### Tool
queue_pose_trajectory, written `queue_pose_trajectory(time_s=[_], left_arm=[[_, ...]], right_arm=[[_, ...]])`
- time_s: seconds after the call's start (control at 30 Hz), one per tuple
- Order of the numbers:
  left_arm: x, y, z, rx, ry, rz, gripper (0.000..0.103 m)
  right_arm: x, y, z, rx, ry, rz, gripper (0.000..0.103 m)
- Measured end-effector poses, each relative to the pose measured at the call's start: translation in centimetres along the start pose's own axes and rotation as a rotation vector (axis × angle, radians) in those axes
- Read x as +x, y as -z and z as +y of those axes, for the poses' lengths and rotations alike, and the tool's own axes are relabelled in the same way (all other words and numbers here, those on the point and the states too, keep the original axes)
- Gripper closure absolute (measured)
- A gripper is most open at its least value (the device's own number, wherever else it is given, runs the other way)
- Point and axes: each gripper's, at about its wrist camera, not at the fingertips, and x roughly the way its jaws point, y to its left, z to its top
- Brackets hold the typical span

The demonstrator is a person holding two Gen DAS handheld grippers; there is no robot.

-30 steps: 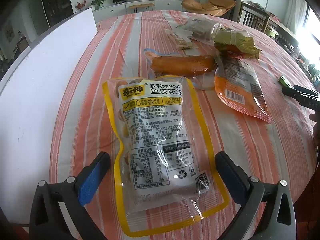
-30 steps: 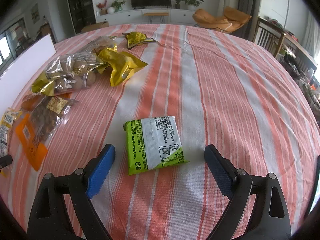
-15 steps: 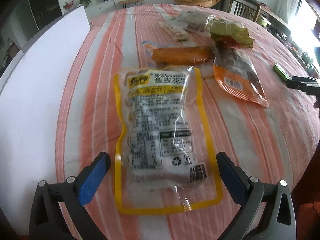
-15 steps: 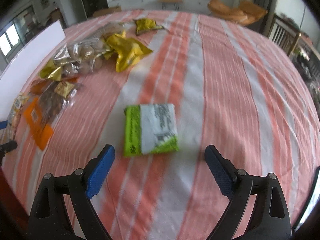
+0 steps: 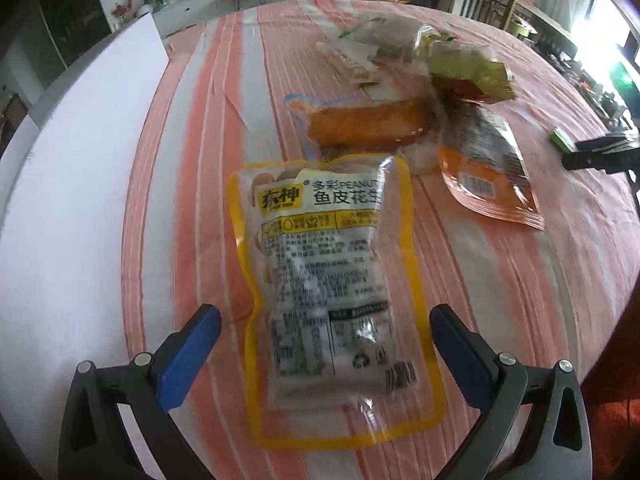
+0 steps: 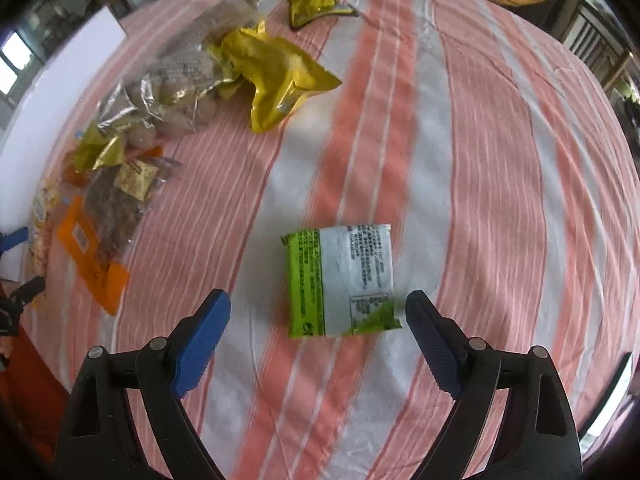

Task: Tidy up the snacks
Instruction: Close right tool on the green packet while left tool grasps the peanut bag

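I hold the left hand-held gripper [image 5: 325, 330] astride the yellow-edged peanut pouch [image 5: 326, 292] near the surface's near edge, jaws wide but just closing, pads clear of it. The right hand-held gripper [image 6: 318, 316], likewise closing, brackets the green packet [image 6: 340, 280] mid-surface. I judge the slick film may slide or buckle, leaving only a corner pinched.

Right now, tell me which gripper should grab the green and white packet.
Right. The right gripper hangs just above the green and white packet, its jaws closing around it though not yet pressing. The left gripper is busy straddling the yellow-edged peanut bag, off to the side.
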Motion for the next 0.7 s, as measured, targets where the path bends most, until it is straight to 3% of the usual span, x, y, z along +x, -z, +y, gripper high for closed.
queue_pose_trajectory(time_s=[0.03, 0.07, 0.1, 0.17, 0.27, 0.37, 0.43, 0.53, 0.6, 0.7], left_arm=[[0.1, -0.1, 0.1, -0.010, 0.016, -0.009, 0.022], [-0.2, 0.0, 0.2, -0.016, 0.002, -0.041, 0.026], [-0.3, -0.1, 0.3, -0.022, 0.005, -0.052, 0.037], [-1.3, -0.3, 1.1, -0.060, 0.074, -0.089, 0.047], [-2.5, -0.2, 2.0, -0.117, 0.146, -0.122, 0.047], [-4.0, 0.0, 2.9, -0.162, 0.191, -0.165, 0.047], [-5.8, 0.2, 4.1, -0.224, 0.267, -0.206, 0.047], [-9.4, 0.5, 6.2, -0.297, 0.313, -0.282, 0.047], [-12.1, 0.8, 8.2, -0.331, 0.307, -0.340, 0.047], [-15.7, 1.3, 12.5, -0.381, 0.241, -0.404, 0.047]], right_arm=[[0.1, 0.0, 0.0, 0.001, 0.005, 0.007, 0.034], [-0.2, 0.0, -0.1, 0.001, 0.042, 0.002, 0.052], [-0.5, 0.1, -0.3, 0.005, 0.064, -0.004, 0.052], [-1.1, 0.2, -1.3, 0.061, 0.007, -0.012, 0.052], [-2.8, 0.6, -1.9, 0.086, 0.007, -0.049, 0.052], [-5.5, 0.9, -1.3, 0.096, -0.067, -0.099, 0.052], [-7.8, 0.0, 0.6, 0.078, -0.125, -0.140, 0.052], [-10.2, -1.7, 5.1, 0.026, -0.210, -0.192, 0.052], [-11.6, -3.2, 8.7, -0.021, -0.258, -0.224, 0.052], [-13.4, -5.9, 16.1, -0.119, -0.372, -0.260, 0.052]])
